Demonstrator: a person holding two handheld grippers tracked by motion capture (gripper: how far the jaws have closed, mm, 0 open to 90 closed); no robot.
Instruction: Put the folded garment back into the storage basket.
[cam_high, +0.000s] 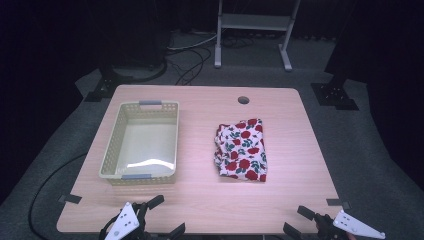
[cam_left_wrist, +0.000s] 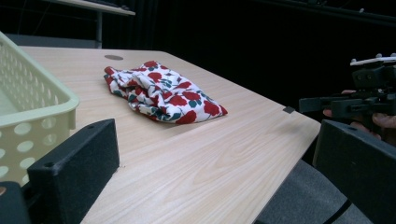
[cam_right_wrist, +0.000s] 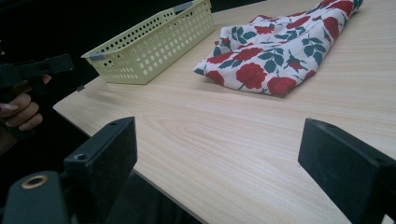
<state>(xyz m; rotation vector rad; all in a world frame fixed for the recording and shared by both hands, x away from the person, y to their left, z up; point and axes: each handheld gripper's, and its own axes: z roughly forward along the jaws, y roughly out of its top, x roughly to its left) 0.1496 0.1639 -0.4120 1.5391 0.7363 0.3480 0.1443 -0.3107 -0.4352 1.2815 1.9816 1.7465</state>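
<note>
A folded white cloth with red roses (cam_high: 242, 149) (cam_left_wrist: 161, 92) (cam_right_wrist: 285, 52) lies on the wooden table (cam_high: 200, 200), right of centre. An empty pale yellow basket (cam_high: 141, 142) (cam_left_wrist: 28, 114) (cam_right_wrist: 149, 39) stands to its left. At the table's near left edge my left gripper (cam_high: 166, 216) (cam_left_wrist: 215, 168) is held open, with nothing between its jaws. My right gripper (cam_high: 299, 221) (cam_right_wrist: 219, 163) is open too, just off the near right edge, and also holds nothing. Both are well short of the cloth.
A round cable hole (cam_high: 243, 100) sits near the table's far edge. Black tape marks (cam_high: 69, 198) are on the near corners. Behind the table stand a grey metal frame (cam_high: 253, 30) and loose cables (cam_high: 192, 57) on the floor.
</note>
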